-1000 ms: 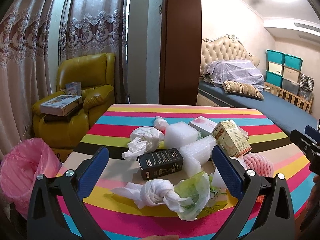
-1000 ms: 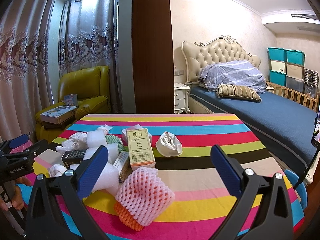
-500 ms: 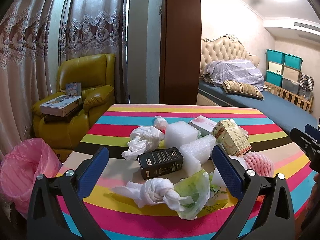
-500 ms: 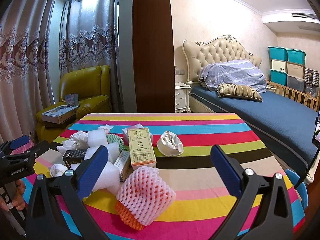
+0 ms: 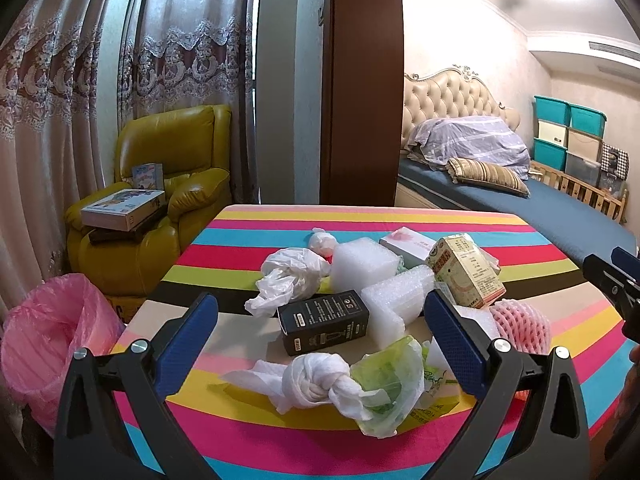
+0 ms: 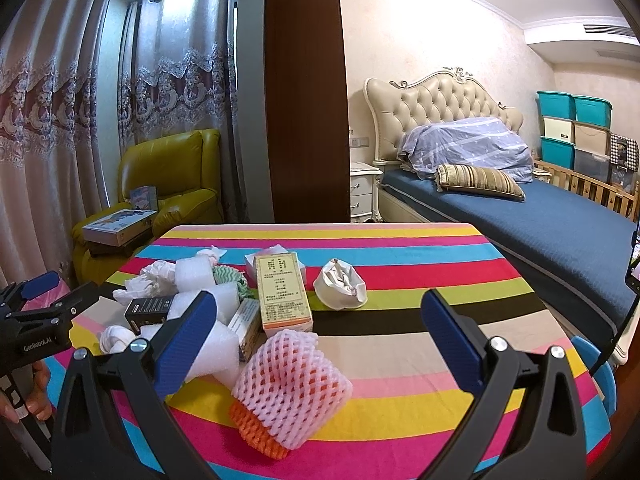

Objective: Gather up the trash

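Nothing moved | both tongs (image 5: 320,340) (image 6: 320,332) gape wide, empty | knotted bag (image 5: 320,380), foam net (image 6: 290,384) nearest

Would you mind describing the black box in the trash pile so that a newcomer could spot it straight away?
Start at the striped table and find the heap of trash in its middle. On the heap's near side, just behind the knotted white bag and touching the bubble wrap, lies the black box. It is the only dark item there, a small carton on its side with white print.
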Tool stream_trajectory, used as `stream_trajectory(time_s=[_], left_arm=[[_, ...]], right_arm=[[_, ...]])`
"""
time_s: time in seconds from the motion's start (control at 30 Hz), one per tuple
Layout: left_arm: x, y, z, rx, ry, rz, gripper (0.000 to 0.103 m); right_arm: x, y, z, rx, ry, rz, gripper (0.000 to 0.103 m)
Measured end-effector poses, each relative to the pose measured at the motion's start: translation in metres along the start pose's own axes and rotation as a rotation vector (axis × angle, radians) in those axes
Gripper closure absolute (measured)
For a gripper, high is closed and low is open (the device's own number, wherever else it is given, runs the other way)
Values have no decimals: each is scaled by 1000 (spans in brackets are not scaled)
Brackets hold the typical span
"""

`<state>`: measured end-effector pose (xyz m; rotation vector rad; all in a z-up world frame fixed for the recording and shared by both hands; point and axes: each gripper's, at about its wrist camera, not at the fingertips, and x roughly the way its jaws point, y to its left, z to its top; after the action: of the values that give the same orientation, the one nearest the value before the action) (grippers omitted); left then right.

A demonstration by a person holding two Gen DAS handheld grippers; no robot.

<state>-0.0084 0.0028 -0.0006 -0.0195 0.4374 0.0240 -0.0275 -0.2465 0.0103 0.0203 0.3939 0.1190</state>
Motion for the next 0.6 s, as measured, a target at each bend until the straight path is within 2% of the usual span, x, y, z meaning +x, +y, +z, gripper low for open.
stream_trajectory(time_s=[0.6], left_arm=[[0,5,-3,-12,8,-8,6]], right_arm=[[0,1,0,1,0,1,4]])
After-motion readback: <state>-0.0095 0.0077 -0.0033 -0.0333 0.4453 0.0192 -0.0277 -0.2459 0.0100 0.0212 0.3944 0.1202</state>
